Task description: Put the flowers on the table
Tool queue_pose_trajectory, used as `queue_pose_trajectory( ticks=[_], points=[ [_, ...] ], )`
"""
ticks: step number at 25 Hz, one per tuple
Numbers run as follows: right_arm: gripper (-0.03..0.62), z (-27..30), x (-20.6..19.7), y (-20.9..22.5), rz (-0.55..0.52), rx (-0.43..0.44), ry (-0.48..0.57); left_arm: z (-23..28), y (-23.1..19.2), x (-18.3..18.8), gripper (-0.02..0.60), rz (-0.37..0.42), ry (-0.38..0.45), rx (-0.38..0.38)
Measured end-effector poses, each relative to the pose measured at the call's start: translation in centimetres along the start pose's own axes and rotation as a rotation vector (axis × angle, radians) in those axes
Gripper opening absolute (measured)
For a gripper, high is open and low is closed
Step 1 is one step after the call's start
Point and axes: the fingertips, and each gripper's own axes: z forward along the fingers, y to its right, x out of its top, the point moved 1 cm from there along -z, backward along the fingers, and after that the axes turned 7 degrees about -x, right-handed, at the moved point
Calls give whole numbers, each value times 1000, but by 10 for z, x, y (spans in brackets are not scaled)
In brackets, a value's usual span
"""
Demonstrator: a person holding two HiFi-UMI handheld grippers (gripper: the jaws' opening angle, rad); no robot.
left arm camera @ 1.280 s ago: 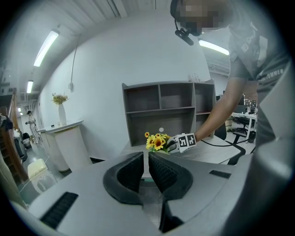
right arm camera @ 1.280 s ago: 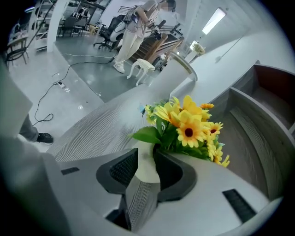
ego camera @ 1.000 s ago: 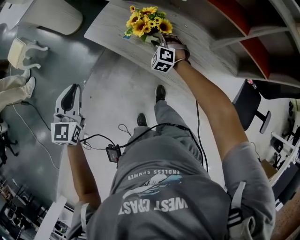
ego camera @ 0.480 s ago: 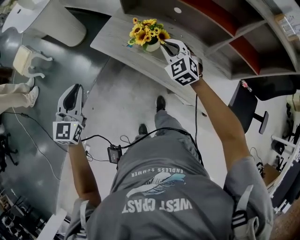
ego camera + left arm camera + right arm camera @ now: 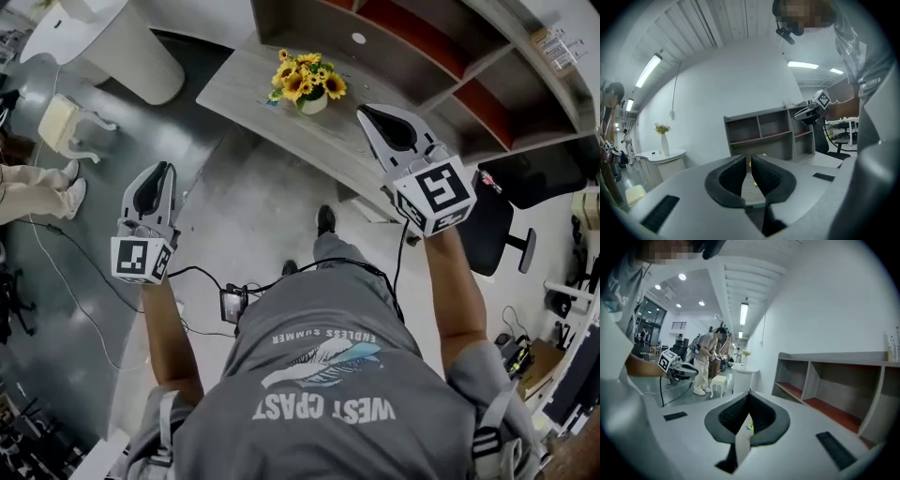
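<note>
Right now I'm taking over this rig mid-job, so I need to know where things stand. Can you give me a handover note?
Left tongs: a narrow slit apart, empty, held out over the floor, well away from the table.
Right tongs: tips together, empty, beside the table edge, not touching the sunflowers.
Sunflowers: upright in their small white pot on the table.
Done: flowers are on the table.
Left: nothing that shows.

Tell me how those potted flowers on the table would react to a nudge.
Probably top-heavy: the flowers spread wider than their small white pot, so a high push may tip it. Likely light, and could slide on the smooth table.
</note>
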Motion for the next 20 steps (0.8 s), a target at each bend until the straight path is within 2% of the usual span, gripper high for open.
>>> queue_pose_trajectory(
  ticks=[5, 10, 20],
  points=[
    [26, -44, 41, -18, 16, -19, 82, -9, 1, 11, 46, 14, 28, -9],
    [26, -74, 58, -25, 33, -49, 100, -20, 5, 13, 46, 15, 38, -15],
    [26, -85, 42, -35, 59, -104, 57, -26, -3, -8, 46, 2, 44, -19]
  ],
)
